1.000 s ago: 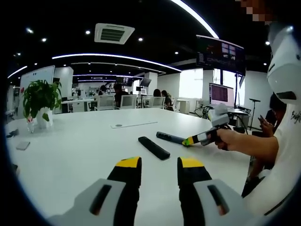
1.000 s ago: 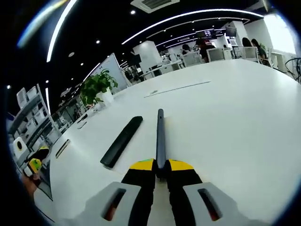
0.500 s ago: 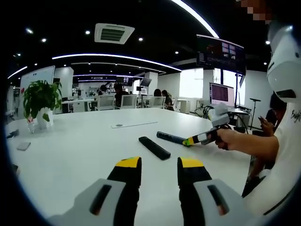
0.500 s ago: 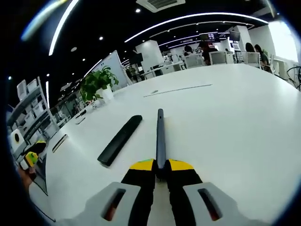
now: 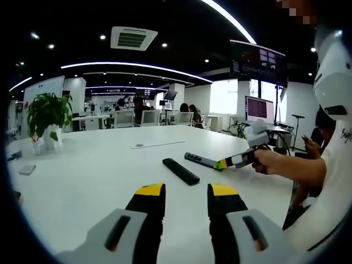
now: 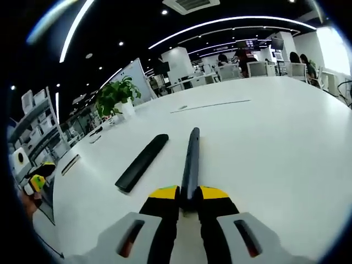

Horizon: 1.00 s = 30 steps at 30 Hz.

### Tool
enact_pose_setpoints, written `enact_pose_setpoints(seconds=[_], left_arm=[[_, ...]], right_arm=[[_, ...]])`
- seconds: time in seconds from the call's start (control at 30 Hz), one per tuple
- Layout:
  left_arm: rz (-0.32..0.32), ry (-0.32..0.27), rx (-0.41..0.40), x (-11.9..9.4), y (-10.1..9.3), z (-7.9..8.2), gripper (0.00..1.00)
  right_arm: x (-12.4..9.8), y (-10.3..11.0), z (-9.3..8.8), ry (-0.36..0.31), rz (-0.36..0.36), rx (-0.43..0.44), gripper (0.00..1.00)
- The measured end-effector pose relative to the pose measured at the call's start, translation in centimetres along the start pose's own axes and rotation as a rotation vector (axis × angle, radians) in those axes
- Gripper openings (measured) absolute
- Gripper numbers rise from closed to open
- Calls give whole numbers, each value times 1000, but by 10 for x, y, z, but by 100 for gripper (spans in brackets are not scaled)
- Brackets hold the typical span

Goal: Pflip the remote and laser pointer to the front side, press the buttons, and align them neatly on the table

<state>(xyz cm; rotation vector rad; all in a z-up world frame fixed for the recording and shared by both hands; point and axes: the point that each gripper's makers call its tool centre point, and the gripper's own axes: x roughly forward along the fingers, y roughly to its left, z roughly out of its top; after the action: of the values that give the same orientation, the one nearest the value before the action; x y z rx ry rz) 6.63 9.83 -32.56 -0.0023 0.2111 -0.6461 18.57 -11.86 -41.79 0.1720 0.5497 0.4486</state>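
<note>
In the right gripper view, the right tongs are clamped on the near end of the laser pointer, a slim dark bar whose long axis runs straight ahead, out from between the yellow tips. It looks rolled partly onto its edge, low over the white bench; whether it touches the surface cannot be told. Just to its left lies the remote, flat on the bench, its long axis angled away to the right, so the two far ends converge. The right tongs are the nearer tool to both things. The next move probably turns on finishing the roll about that long axis, then setting the pointer down parallel to the remote.

In the left gripper view, the left tongs hang apart over bare bench, holding nothing, well short of the remote. Farther off, this view adds buttons on the pointer's upturned face and the person's hand behind the right tongs. A potted plant stands far left.
</note>
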Motion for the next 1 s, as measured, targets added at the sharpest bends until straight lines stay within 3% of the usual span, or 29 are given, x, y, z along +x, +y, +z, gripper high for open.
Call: enact_pose_setpoints(seconds=[1.0], left_arm=[[20, 20, -6, -4, 1, -7, 32]], right_arm=[[-1, 5, -2, -14, -13, -65, 22]])
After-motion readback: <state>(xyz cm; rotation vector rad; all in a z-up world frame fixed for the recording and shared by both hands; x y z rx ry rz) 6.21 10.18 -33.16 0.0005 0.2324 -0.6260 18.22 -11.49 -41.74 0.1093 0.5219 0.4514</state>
